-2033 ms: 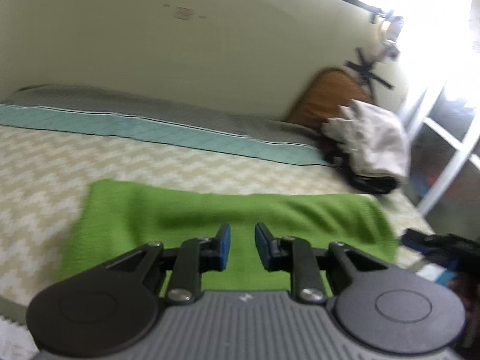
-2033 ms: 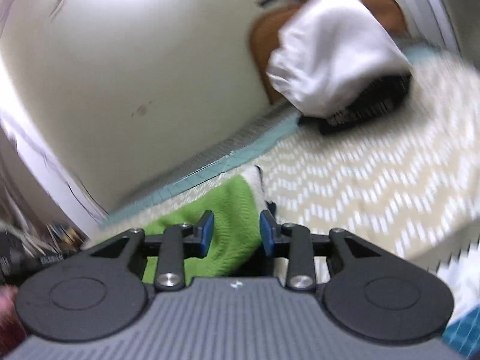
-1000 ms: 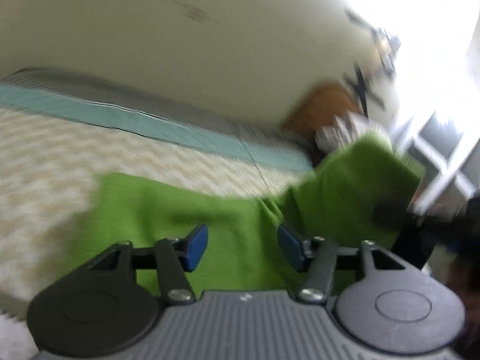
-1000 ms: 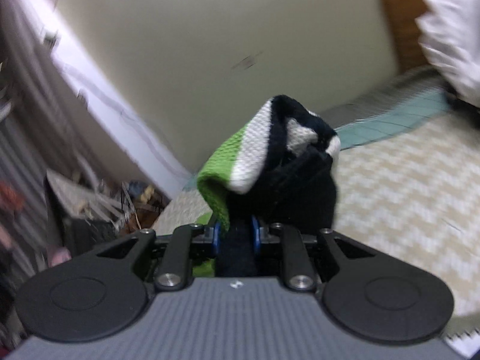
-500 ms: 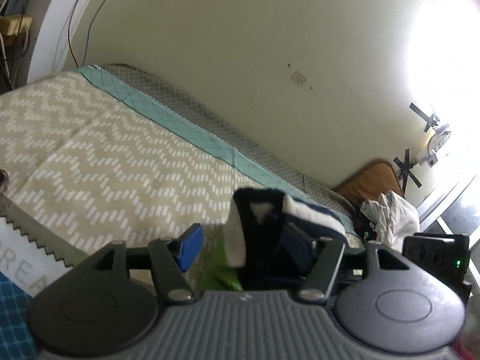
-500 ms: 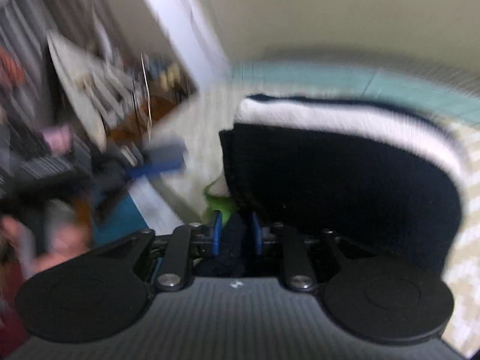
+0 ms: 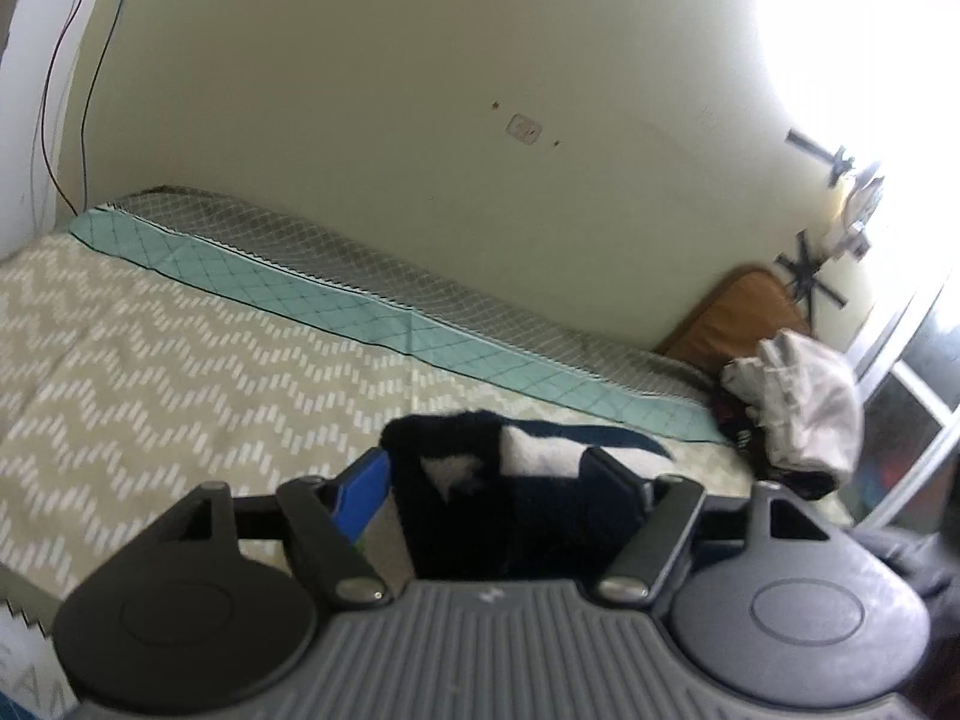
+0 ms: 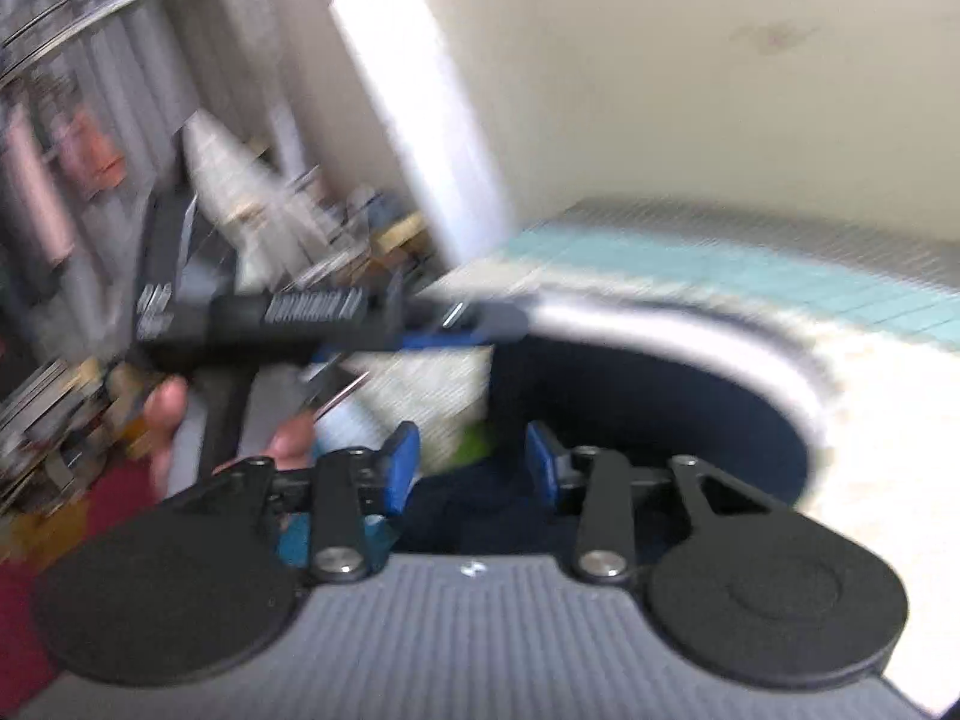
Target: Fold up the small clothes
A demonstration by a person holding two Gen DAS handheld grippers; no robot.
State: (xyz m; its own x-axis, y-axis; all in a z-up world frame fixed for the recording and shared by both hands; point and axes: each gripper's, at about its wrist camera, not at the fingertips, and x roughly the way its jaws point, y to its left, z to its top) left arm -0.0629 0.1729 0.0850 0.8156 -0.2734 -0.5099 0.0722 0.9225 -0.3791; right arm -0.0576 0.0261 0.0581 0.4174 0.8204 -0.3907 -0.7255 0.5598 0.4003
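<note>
Dark navy knit garment with white band [image 7: 528, 498] is seen bunched on the beige zigzag-patterned bedspread [image 7: 150, 372], a green scrap just visible under it. Judged soft, light, floppy; best taken at a band edge or corner. Left gripper [image 7: 480, 480] jaws are opening, garment between them, unpinched. Right gripper [image 8: 471, 465] jaws opening, navy fabric between, pads apart.

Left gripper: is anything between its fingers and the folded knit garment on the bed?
Nothing visible. The left gripper already straddles the dark and white garment with jaws opening. The right gripper, jaws also opening, sits at the same garment; the clothes pile lies well aside.
</note>
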